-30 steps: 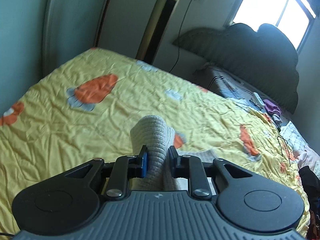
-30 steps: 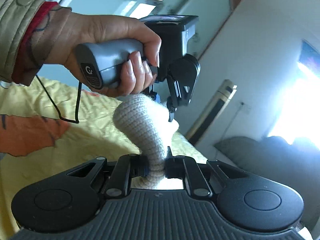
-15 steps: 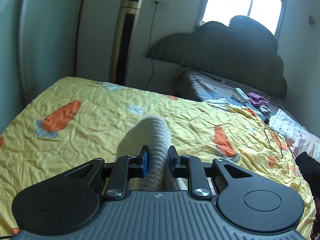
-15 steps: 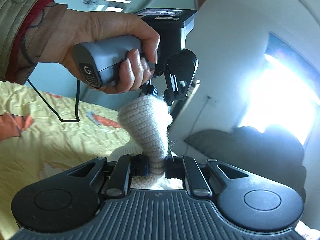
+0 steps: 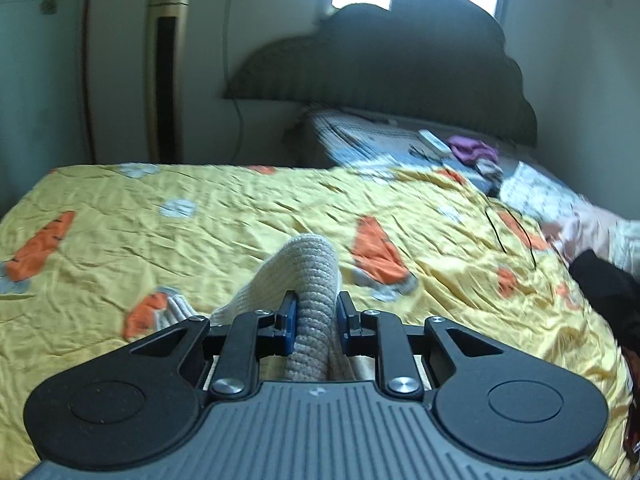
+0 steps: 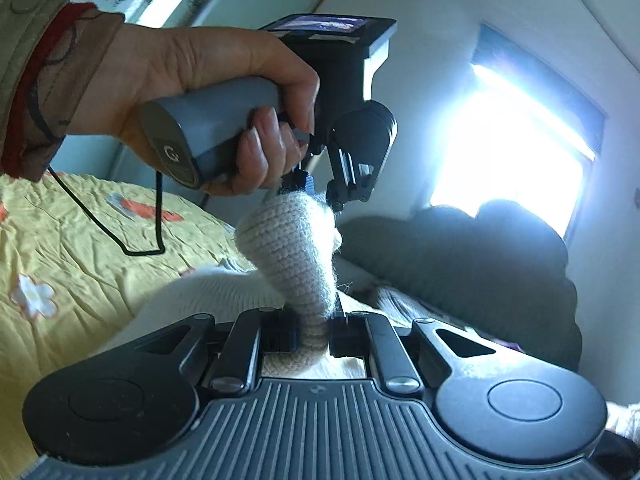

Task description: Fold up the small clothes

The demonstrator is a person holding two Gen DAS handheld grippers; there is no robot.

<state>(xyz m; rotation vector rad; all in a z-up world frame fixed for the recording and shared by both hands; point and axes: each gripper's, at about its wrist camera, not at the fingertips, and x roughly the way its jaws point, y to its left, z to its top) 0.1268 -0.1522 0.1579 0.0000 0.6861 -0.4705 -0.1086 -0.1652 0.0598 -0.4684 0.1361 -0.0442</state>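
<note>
Holding the beige knit garment [image 5: 310, 280] above the yellow carrot-print bedspread [image 5: 200, 220], your left gripper [image 5: 314, 314] and right gripper [image 6: 314, 334] each clamp a bunched part of it. Beyond the bed stand a dark scalloped headboard [image 5: 380, 60], a gold tower fan [image 5: 166, 64] and a bright window [image 6: 516, 152].

Only a pale "G" logo readable, on the butt of the grey gripper handle [image 6: 208, 132].

Black left gripper [image 6: 316, 188], grey handle, khaki sleeve [image 6: 24, 40].
</note>
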